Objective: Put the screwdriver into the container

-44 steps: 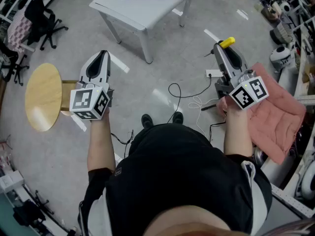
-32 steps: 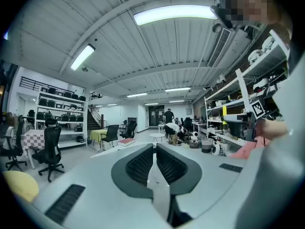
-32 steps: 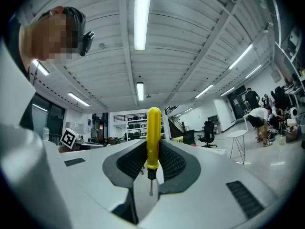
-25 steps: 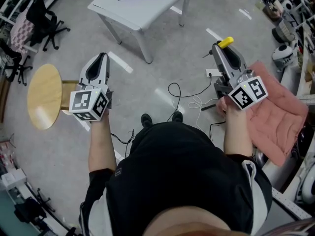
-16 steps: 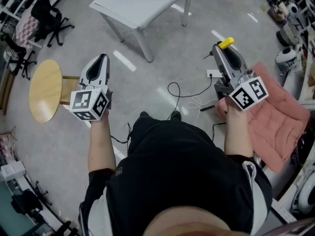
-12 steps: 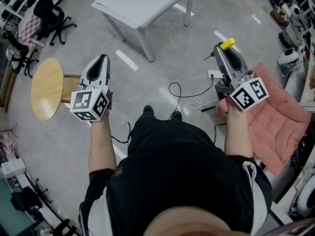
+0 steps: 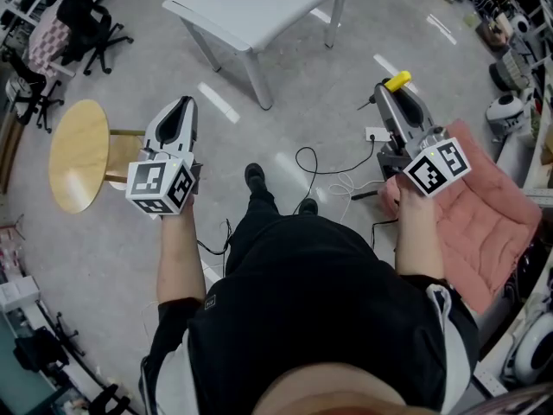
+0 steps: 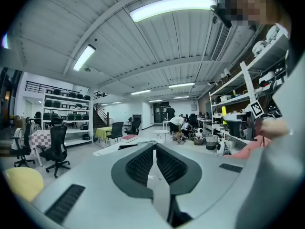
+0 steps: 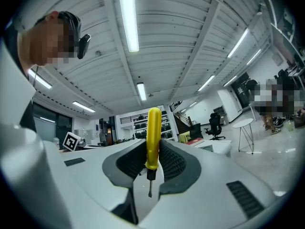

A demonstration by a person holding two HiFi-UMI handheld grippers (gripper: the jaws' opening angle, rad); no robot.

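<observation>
Though in right tongs (image 7: 390,92) — screwdriver (image 7: 397,81) shaft hidden overhead

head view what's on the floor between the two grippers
In the head view, grey floor lies between the left gripper and the right gripper, with the person's black shoe and a looped black cable on it.

Screwdriver (image 9: 153,135): yellow handle, short dark shaft. Handle pinched between fingers (image 9: 174,162) of right gripper (image 9: 153,147), upright. Most of handle sticks out past fingertips. Shaft and tip point back between fingers, toward gripper body.
</observation>
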